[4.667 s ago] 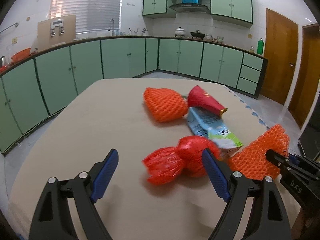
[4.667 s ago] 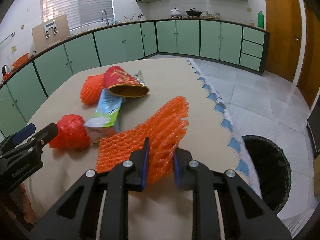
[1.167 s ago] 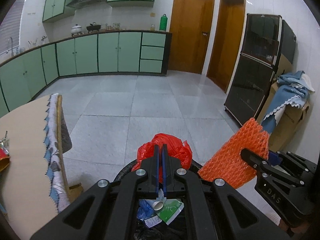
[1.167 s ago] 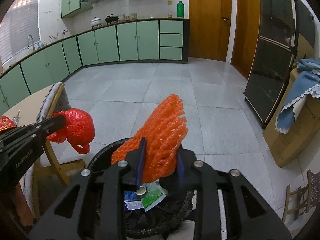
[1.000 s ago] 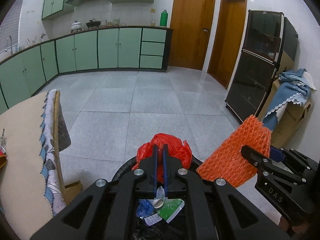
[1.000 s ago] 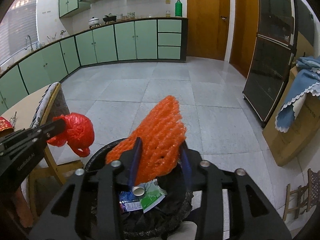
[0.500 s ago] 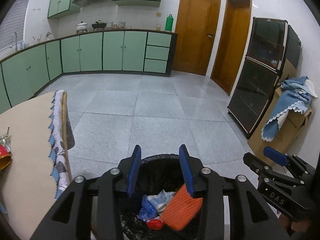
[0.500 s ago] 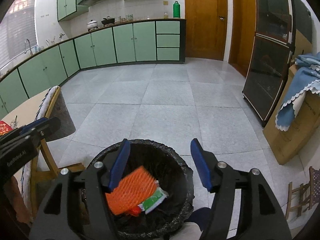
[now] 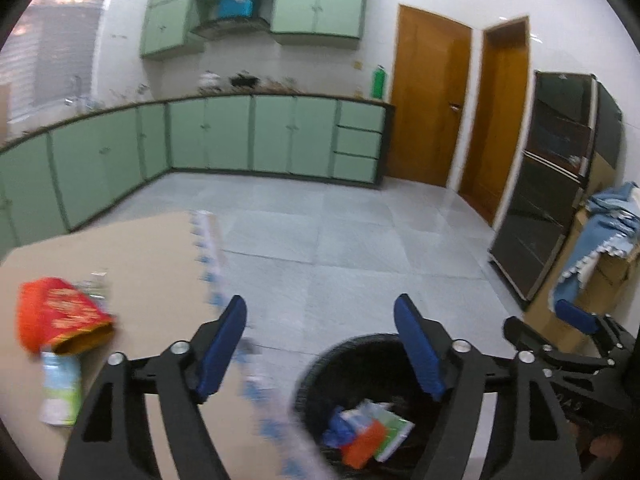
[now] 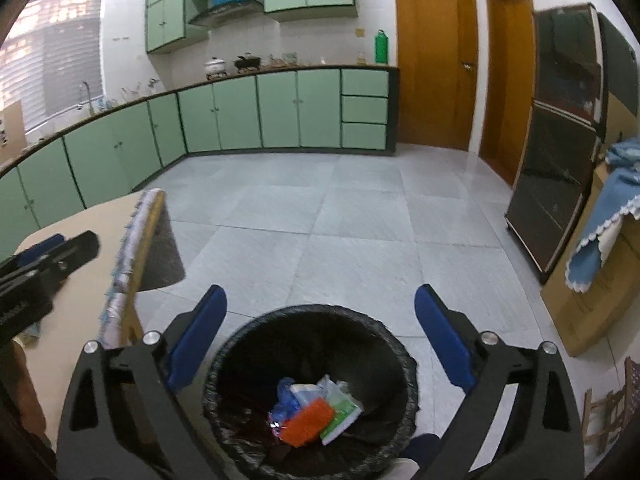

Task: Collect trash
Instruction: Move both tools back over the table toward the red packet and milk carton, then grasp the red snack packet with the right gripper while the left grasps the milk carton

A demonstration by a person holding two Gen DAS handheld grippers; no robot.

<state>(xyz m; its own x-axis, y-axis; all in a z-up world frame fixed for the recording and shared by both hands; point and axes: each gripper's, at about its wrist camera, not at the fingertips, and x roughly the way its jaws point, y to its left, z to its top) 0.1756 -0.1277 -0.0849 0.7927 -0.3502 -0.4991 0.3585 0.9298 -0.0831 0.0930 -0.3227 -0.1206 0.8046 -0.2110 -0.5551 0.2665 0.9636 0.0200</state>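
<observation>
— Two claws, and neither carries anything? Where do they stand?

— Both are spread wide with nothing between the fingers. The right claw (image 10: 320, 336) hangs above the bin (image 10: 404, 360), looking straight down into it. The left claw (image 9: 320, 344) sits beside the bin toward the counter (image 9: 132, 248), with one finger over the counter's fringed edge and the other over the bin's rim.

— How much trash is collected?

— Some of it, I judge. At the bottom of the bin lie an orange net (image 10: 307, 420), a green-and-white wrapper (image 10: 340, 414) and blue scraps (image 10: 285, 394), all loose on the black liner.

— And what is left?

— At least two pieces on the counter, well apart from the bin: a red bag (image 9: 60, 314) with a gold mouth, and a carton (image 9: 60, 388) touching it on the near side. The left view is blurred, so smaller bits near the bag cannot be made out.

— So how do those lie to the claws?

— Both are off to the left claw's outer side, away from the bin and outside its fingers. The right claw is farther still, with the bin under it, and its view shows neither piece.
</observation>
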